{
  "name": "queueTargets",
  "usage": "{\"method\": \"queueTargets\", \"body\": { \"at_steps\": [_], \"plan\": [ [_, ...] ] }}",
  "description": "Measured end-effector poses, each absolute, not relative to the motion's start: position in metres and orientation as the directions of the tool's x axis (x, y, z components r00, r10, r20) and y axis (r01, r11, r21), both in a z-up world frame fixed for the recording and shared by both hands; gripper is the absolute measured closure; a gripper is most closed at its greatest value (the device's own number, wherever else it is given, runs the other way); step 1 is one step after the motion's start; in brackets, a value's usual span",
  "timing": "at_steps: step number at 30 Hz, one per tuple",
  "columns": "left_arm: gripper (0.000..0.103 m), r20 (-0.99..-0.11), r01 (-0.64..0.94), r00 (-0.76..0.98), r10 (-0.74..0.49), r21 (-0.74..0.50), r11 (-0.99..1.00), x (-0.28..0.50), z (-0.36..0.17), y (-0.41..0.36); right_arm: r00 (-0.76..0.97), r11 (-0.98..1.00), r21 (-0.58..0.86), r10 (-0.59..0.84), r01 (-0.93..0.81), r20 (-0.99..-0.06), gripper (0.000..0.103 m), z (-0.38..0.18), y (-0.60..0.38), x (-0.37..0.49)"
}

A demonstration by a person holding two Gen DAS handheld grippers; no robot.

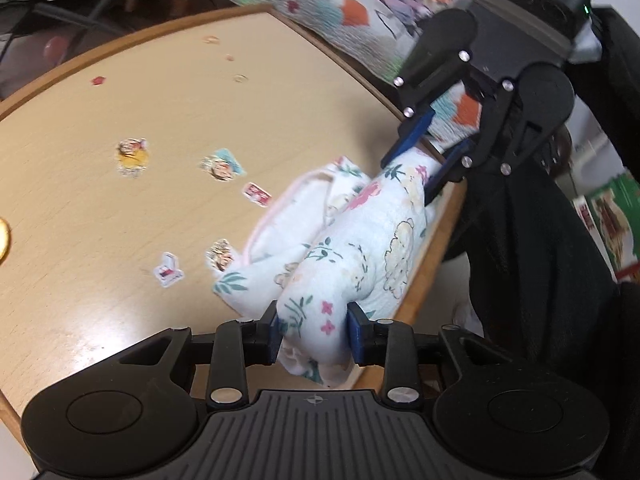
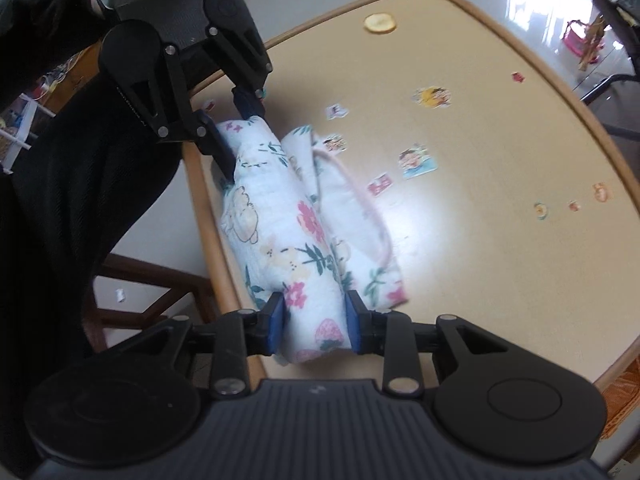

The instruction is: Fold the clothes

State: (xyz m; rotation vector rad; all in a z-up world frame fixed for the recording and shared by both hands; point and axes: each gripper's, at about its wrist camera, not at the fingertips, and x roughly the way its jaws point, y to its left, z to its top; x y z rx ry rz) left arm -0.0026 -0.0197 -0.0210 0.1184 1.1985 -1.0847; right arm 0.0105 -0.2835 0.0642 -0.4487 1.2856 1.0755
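I have the floral garment (image 1: 352,236) bunched into a thick roll along the near edge of the wooden table (image 1: 120,112), one end clamped between the blue pads of my left gripper (image 1: 316,332) and the other end squeezed in my right gripper (image 2: 314,326), so both tongs are closed on cloth, not on air. The roll lies right by the raised rim, with a looser fold and its pink-trimmed edge (image 2: 376,216) spilling toward the middle of the table. My worry is that edge: the bundle sits so close to the rim that if either grip slackens unevenly, that end could slide off toward the floor and drag the fold apart. The cloth is thick and springy between the pads, so I judge a light hold may let the inner layers creep out while the outer layer stays pinched. Cartoon stickers (image 1: 222,165) dot the tabletop just beside the garment, flat and harmless, and a yellowish round thing (image 2: 380,23) lies well apart at the far side. A patterned quilt (image 1: 332,4) lies heaped beyond the table, and a dark chair back (image 2: 80,184) crowds the near side where my hands work.
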Motion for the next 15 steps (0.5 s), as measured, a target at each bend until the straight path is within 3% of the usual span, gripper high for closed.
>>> {"method": "queueTargets", "body": {
  "at_steps": [5, 15],
  "plan": [
    [0.066, -0.782, 0.666, 0.026, -0.623, -0.451, 0.594, -0.003, -0.027, -0.019, 0.054, 0.52, 0.174, 0.394, -0.836, -0.918, 0.065, 0.062, -0.29, 0.008],
    [0.059, -0.78, 0.547, 0.205, -0.591, -0.41, 0.73, -0.007, -0.017, -0.003, 0.277, 0.644, 0.004, 0.335, -0.765, -0.9, 0.064, 0.048, -0.291, -0.009]
  ]
}}
